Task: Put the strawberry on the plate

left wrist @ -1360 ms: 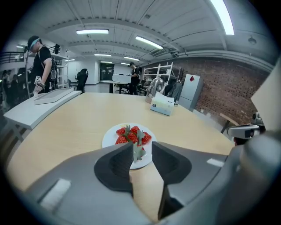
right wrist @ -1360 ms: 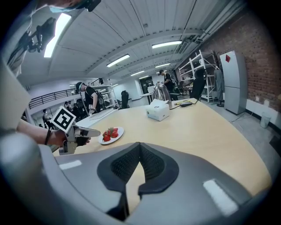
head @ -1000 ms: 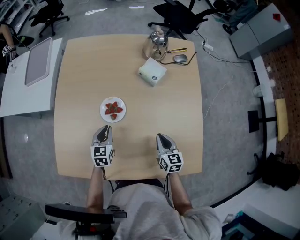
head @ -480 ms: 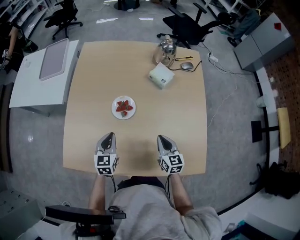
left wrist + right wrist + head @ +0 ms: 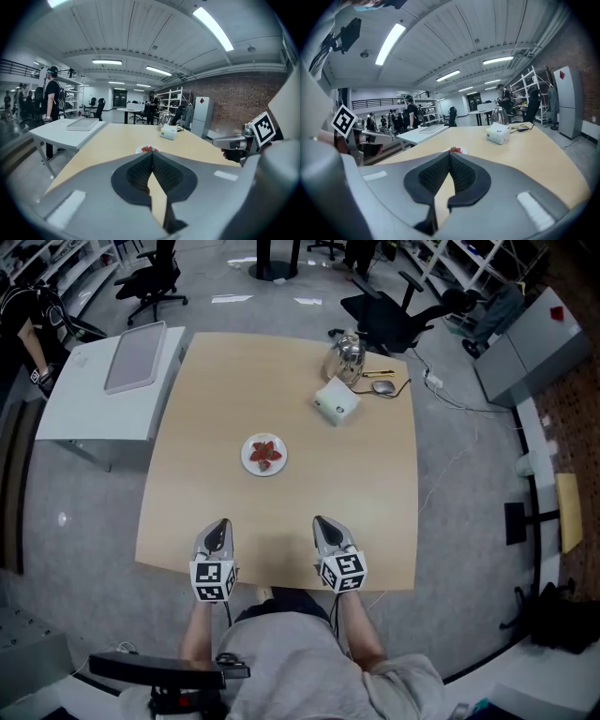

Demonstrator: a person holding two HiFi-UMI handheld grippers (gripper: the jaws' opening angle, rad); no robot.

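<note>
One plate (image 5: 248, 457), one kettle (image 5: 345, 359), one white box (image 5: 336, 400).

Bright overhead strip lighting, fisheye-warped edges

Left gripper (image 5: 219, 526): lower left of centre in the head view, jaws pressed together, nothing between them.
Right gripper (image 5: 321, 522): level with it, lower centre, jaws together too, empty.
Forearms (image 5: 194, 634): bare, running down-frame toward the torso.

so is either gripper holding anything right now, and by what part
Nothing is held. The left gripper and the right gripper are both shut with nothing between the jaws. The strawberries lie on the plate.
</note>
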